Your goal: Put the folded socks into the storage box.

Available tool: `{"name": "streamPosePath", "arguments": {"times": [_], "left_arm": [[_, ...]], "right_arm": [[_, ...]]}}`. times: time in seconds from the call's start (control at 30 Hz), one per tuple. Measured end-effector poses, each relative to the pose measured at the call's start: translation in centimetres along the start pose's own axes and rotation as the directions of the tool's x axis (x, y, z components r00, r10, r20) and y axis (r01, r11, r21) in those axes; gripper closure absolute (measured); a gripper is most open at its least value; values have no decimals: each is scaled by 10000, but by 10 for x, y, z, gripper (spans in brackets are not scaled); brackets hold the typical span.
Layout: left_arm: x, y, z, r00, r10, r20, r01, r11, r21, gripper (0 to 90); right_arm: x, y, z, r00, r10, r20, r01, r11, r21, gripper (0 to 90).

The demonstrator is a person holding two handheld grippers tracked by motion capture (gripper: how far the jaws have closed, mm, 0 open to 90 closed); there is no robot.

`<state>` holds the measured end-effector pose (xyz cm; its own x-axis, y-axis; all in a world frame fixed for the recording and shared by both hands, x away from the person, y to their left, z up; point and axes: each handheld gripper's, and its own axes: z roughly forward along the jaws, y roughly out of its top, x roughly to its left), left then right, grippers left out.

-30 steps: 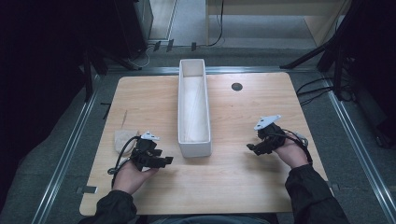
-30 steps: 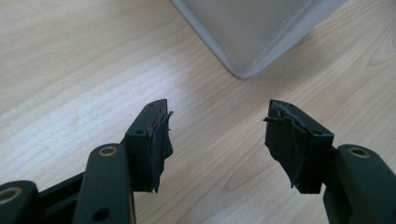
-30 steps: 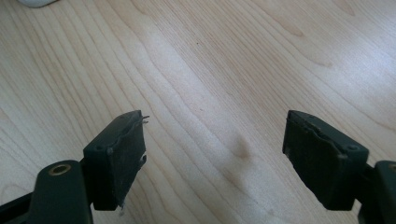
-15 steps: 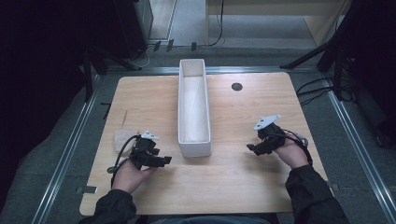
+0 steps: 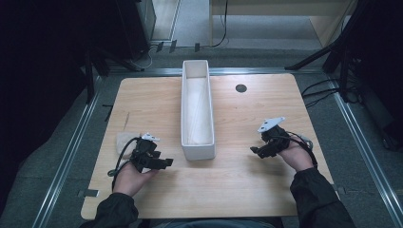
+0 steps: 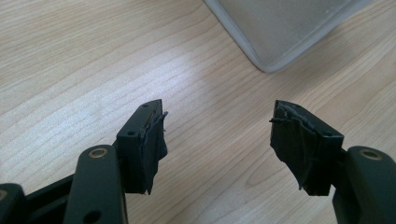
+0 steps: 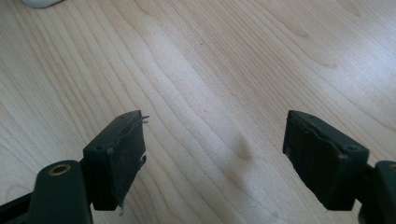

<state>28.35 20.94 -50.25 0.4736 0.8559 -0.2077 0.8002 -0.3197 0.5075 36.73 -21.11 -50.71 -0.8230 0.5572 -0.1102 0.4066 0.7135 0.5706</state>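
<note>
I have both grippers low over the wooden counter (image 5: 157, 99), one at each side of the near end of the long white tray (image 5: 197, 114). The tray lies lengthwise down the middle of the counter, running away from me, with its near end between my two hands. Something pale lies flat along its floor, but I cannot tell what it is.

My left gripper (image 5: 164, 163) sits just left of the tray's near corner, pointing toward it. In the left gripper view (image 6: 217, 135) the jaws stand partly apart with bare wood between them; they have just been opening a little and hold nothing. The tray's rounded near corner (image 6: 280, 37) shows ahead of them, close but not touching. A small pale cloth-like thing (image 5: 124, 141) lies on the counter just behind this gripper, near the left edge; it is too blurred for me to name.

My right gripper (image 5: 254, 151) rests to the right of the tray, well apart from it, pointing left toward it. In the right gripper view (image 7: 215, 149) its jaws are spread wide over empty wood grain and grasp nothing. A sliver of the tray's white corner (image 7: 39, 3) peeks in at the top left of that view.

A small dark round hole (image 5: 241, 88) sits in the counter to the right of the tray's far half.
</note>
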Motion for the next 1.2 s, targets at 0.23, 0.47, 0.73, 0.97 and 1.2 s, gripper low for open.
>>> {"name": "streamPosePath", "arguments": {"times": [0.23, 0.47, 0.73, 0.97, 1.2], "left_arm": [[3, 0, -1, 9998, -173, 31, 173, 9998, 75, 331], [3, 0, -3, 9994, -292, 209, 289, 9995, 160, 295], [4, 3, -5, 9980, -538, 320, 535, 9985, 101, 249], [2, 5, -3, 9987, -349, 382, 341, 9992, 227, 208], [1, 8, -5, 9991, -327, 274, 320, 9991, 270, 149]], "right_arm": [[0, 0, 0, 10000, 24, -4, -24, 10000, -10, 211], [0, 0, 0, 10000, 10, -5, -10, 10000, 43, 211], [2, 1, 0, 10000, -45, 3, 45, 10000, 28, 211], [1, 2, -1, 9995, 291, -78, -294, 9988, -391, 205], [2, 1, -1, 9997, 217, -99, -220, 9993, -311, 206]]}}
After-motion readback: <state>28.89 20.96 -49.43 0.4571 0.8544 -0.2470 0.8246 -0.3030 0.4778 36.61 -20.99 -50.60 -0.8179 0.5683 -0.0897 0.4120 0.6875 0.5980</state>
